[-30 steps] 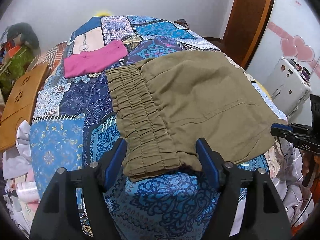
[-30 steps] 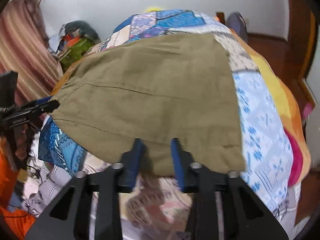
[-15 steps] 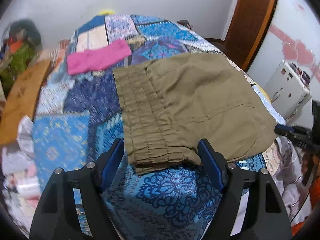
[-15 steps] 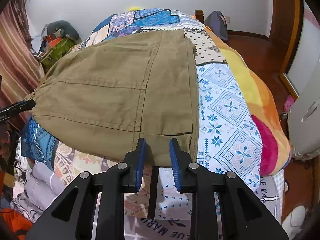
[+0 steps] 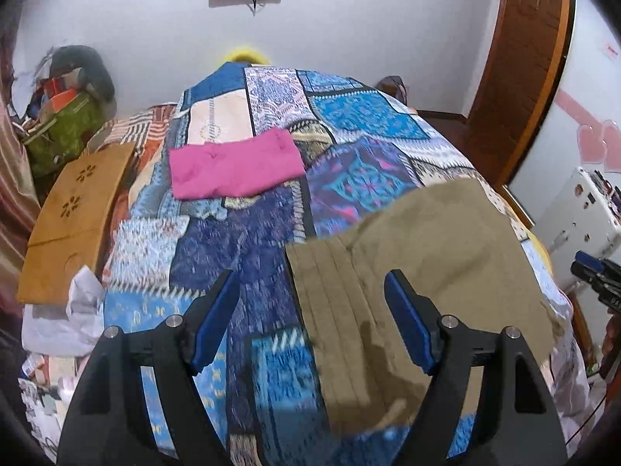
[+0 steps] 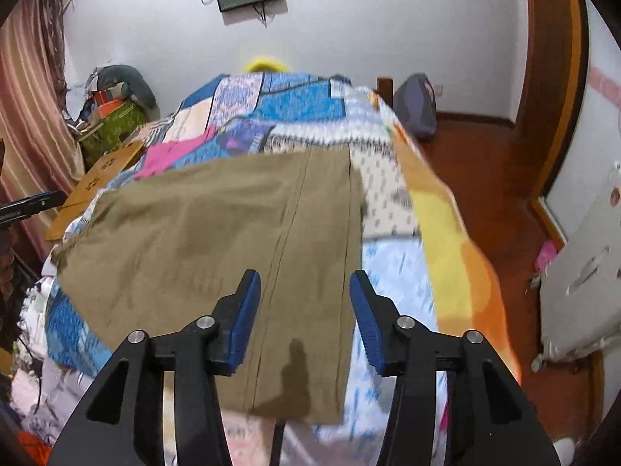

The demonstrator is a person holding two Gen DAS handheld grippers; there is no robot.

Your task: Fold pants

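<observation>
While lying flat on the patchwork bed cover (image 5: pixel 349 124), olive pants (image 5: pixel 427 272) already folded to a short stack. Left gripper (image 5: pixel 310 318) and right gripper (image 6: pixel 304 318) both spread wide, holding nothing. Perhaps one last fold left, or putting beside pink garment (image 5: pixel 233 167).

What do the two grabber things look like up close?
Both look alike. The left gripper and the right gripper each have a black plastic frame with cut-out holes, forking into two arms. Round silver screws sit on the joints. The fingers carry flat blue pads on their inner faces. No cables, labels or sleeves show in these views.
</observation>
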